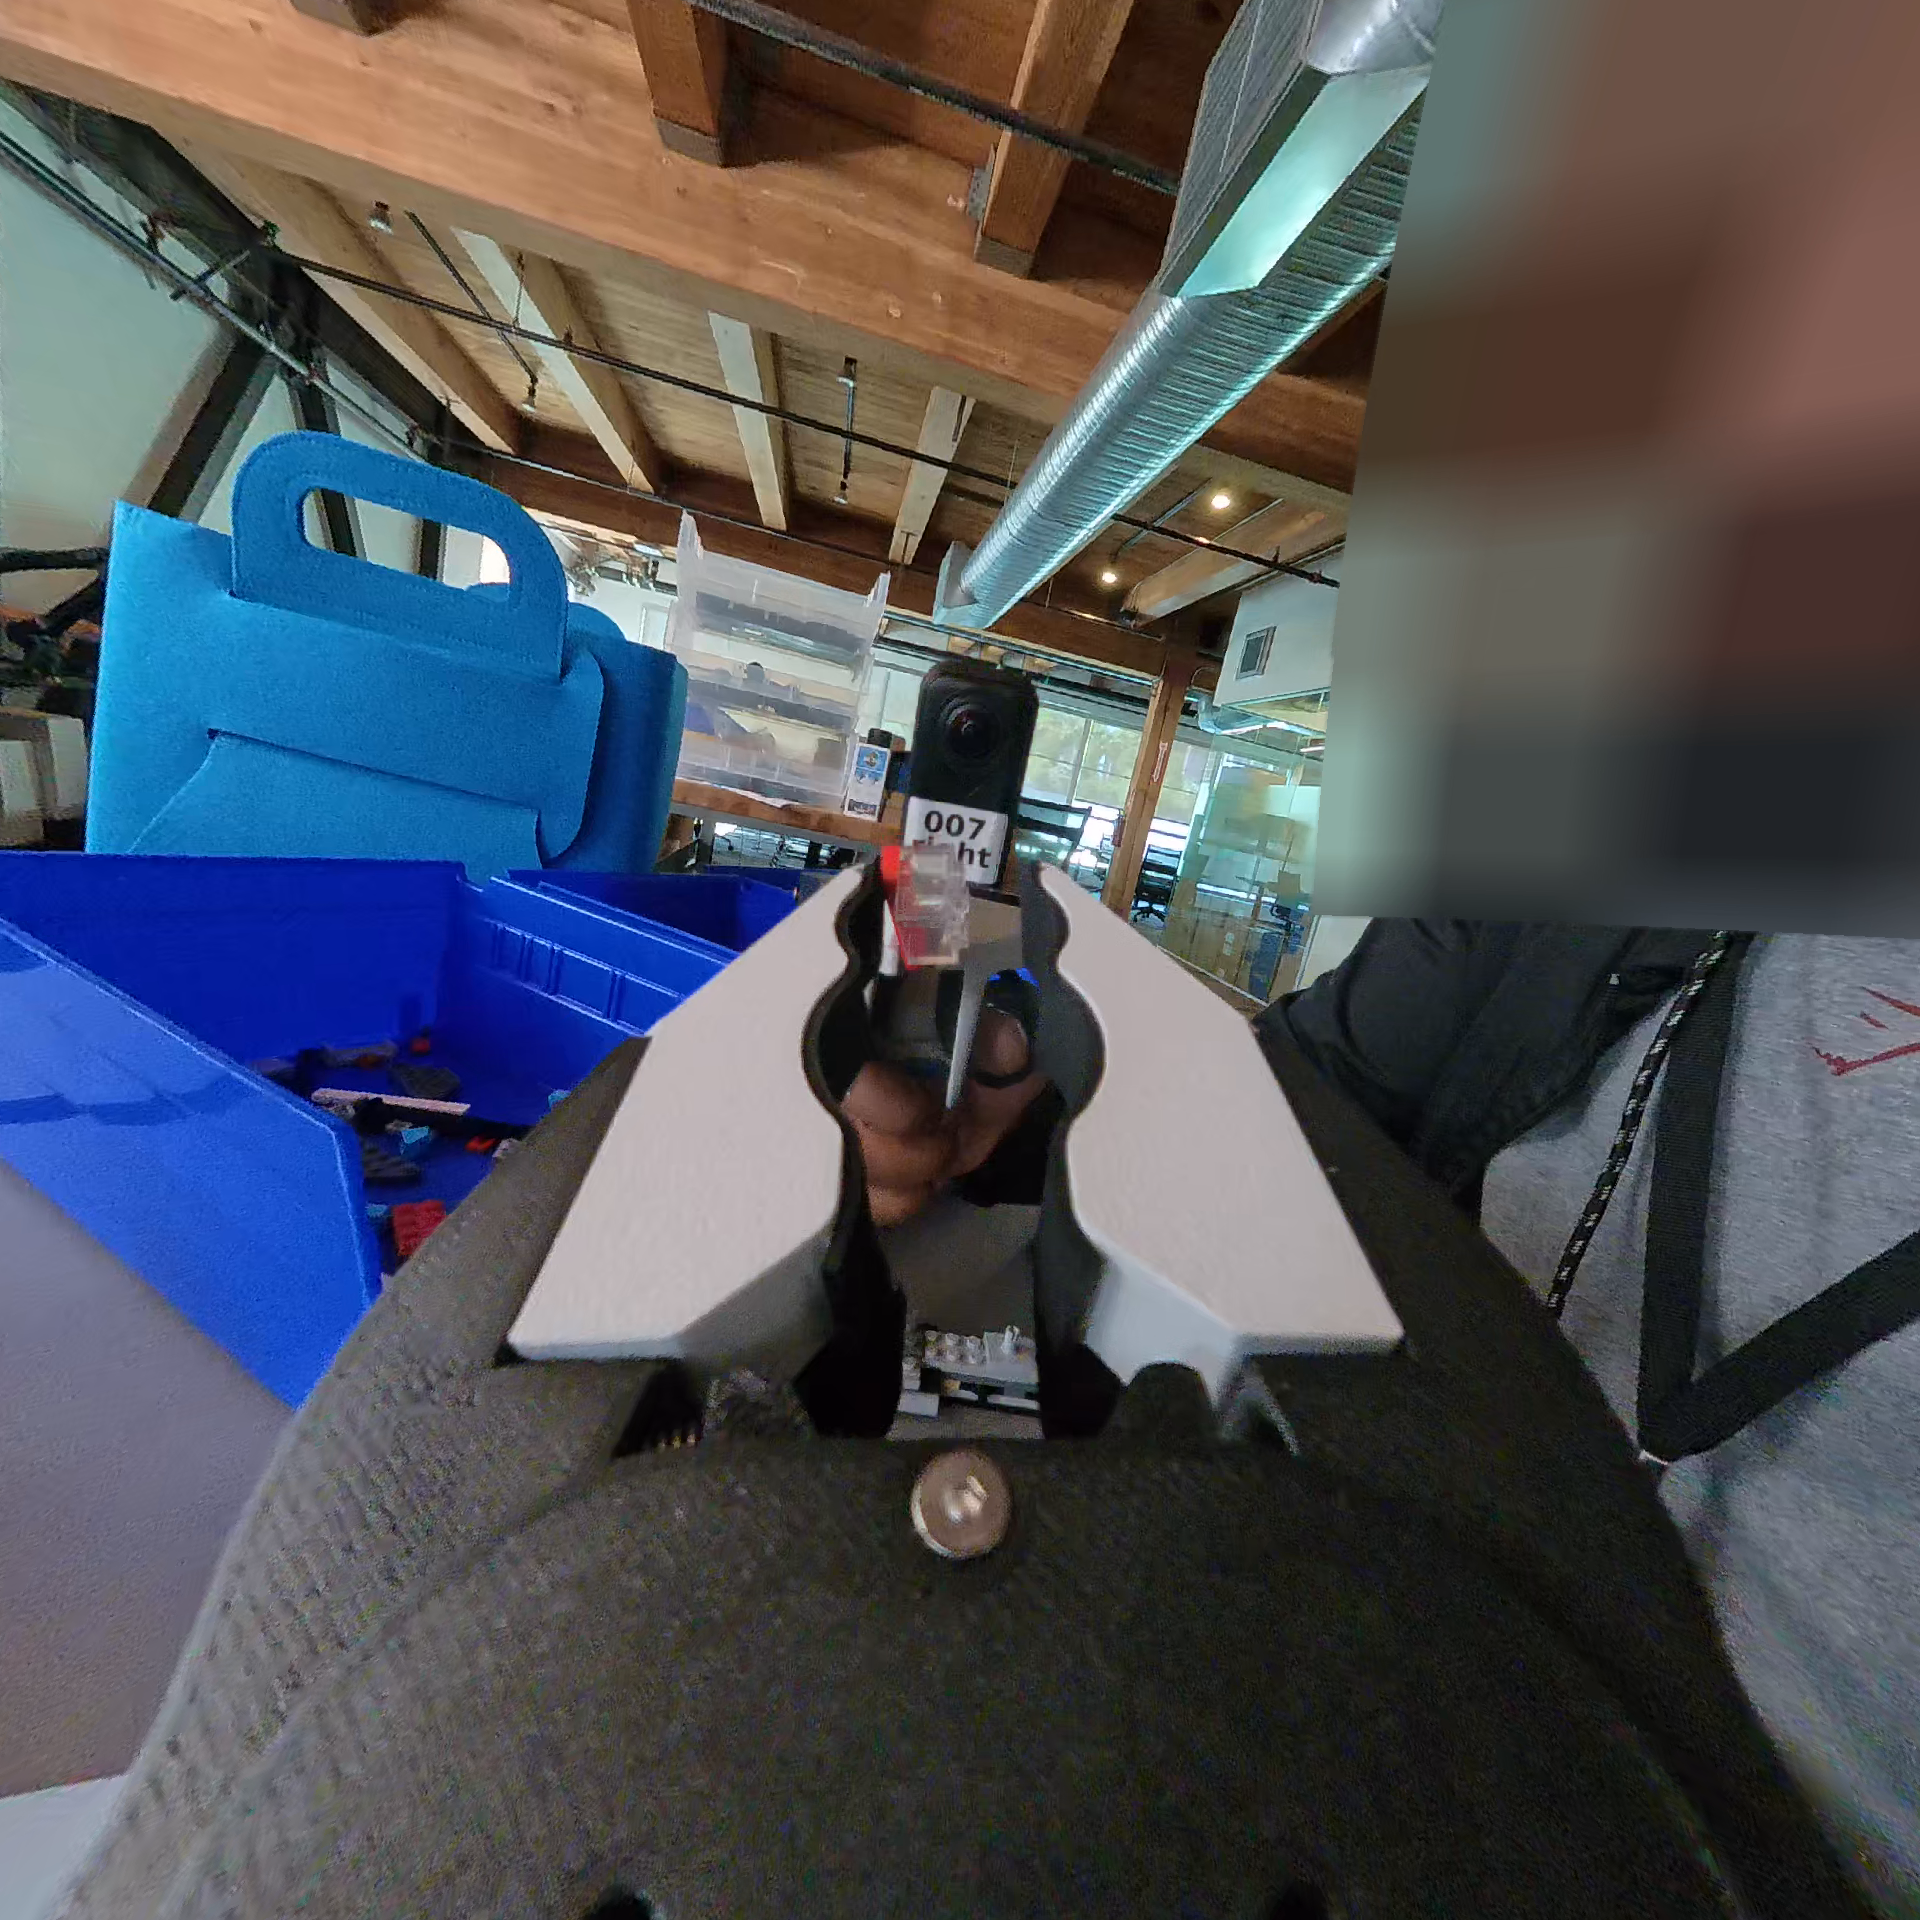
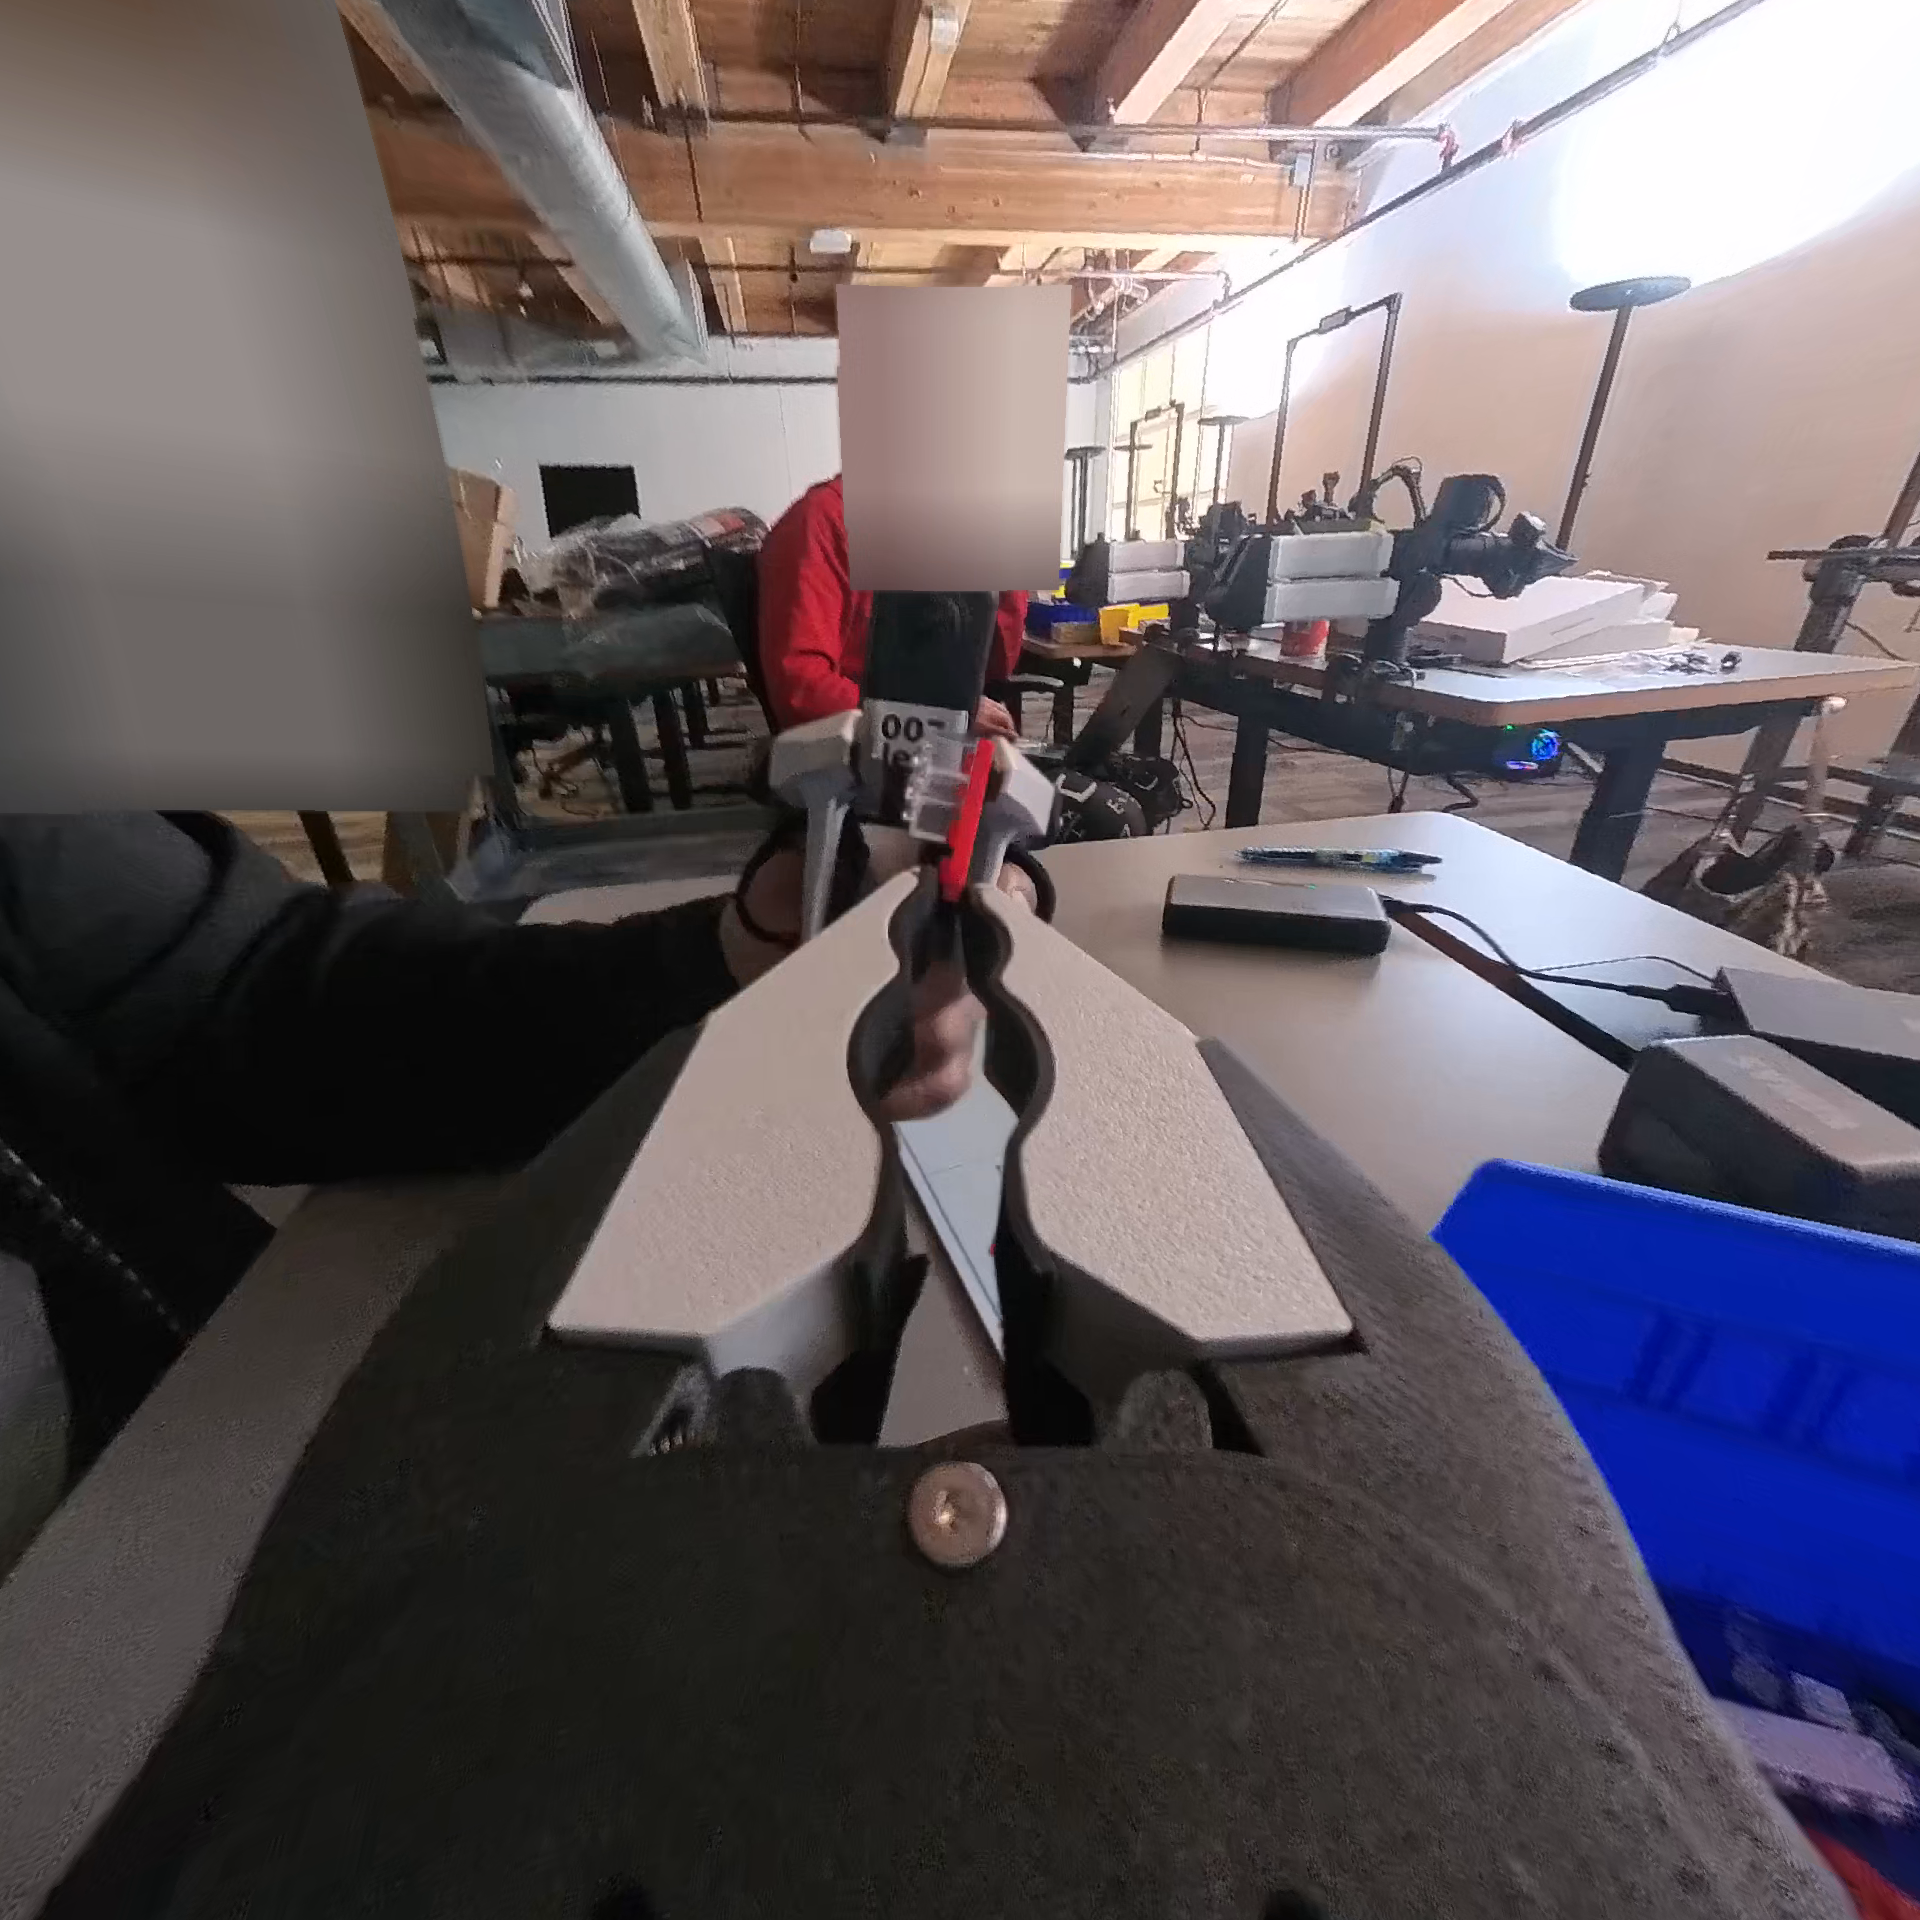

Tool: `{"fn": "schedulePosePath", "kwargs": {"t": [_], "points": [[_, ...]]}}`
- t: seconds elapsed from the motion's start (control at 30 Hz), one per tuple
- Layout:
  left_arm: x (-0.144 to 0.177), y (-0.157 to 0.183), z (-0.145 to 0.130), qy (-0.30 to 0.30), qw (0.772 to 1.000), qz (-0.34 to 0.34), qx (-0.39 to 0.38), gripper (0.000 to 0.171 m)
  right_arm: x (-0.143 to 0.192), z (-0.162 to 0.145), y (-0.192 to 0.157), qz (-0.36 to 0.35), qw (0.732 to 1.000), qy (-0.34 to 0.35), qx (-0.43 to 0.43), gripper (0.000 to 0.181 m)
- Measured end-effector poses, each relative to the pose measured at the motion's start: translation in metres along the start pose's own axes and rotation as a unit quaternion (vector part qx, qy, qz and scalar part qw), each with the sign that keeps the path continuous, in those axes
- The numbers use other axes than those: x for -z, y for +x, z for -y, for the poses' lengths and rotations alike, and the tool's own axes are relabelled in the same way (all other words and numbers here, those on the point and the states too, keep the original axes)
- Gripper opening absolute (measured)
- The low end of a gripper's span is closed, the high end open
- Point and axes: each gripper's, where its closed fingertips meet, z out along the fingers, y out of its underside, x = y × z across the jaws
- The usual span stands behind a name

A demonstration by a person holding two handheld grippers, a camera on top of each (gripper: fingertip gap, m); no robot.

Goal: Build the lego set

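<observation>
Both grippers are raised and face each other tip to tip. My right gripper [image 2: 940, 883] is shut on a thin red lego piece [image 2: 961, 821] with a clear brick [image 2: 928, 795] attached to its side. In the left wrist view the clear brick [image 1: 935, 904] and the red piece [image 1: 891, 914] sit between the fingertips of my left gripper [image 1: 951, 883]. The red piece lies against one finger, with a gap to the other, so the left gripper is open. A small grey lego build [image 1: 966, 1351] shows low down between the left gripper's fingers.
A blue bin [image 1: 208, 1039] with several loose bricks [image 1: 395, 1101] stands to the left, with a blue felt bag [image 1: 364, 707] behind it. The grey table [image 2: 1351, 1039] holds a black power bank [image 2: 1276, 914], a pen [image 2: 1340, 857], black boxes [image 2: 1766, 1122] and another blue bin [image 2: 1714, 1403]. The tips of both grippers are at nearly the same place.
</observation>
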Motion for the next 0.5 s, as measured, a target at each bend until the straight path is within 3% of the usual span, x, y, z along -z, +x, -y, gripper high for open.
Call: {"fn": "schedulePosePath", "kwargs": {"t": [0.17,0.23,0.5], "points": [[-0.0010,-0.0037,-0.0048,-0.015,1.000,0.010,0.004,0.024,0.0008,-0.0035,-0.0018,0.001,1.000,-0.017,0.022,0.005],[-0.0010,-0.0026,-0.0058,-0.019,1.000,0.007,0.000,0.016,0.0011,-0.0032,-0.0022,0.002,1.000,-0.015,0.023,0.005],[-0.0005,0.0007,-0.0042,-0.007,1.000,0.000,-0.025,0.015,0.0009,0.0002,-0.0056,0.010,1.000,-0.002,0.018,0.005]]}}
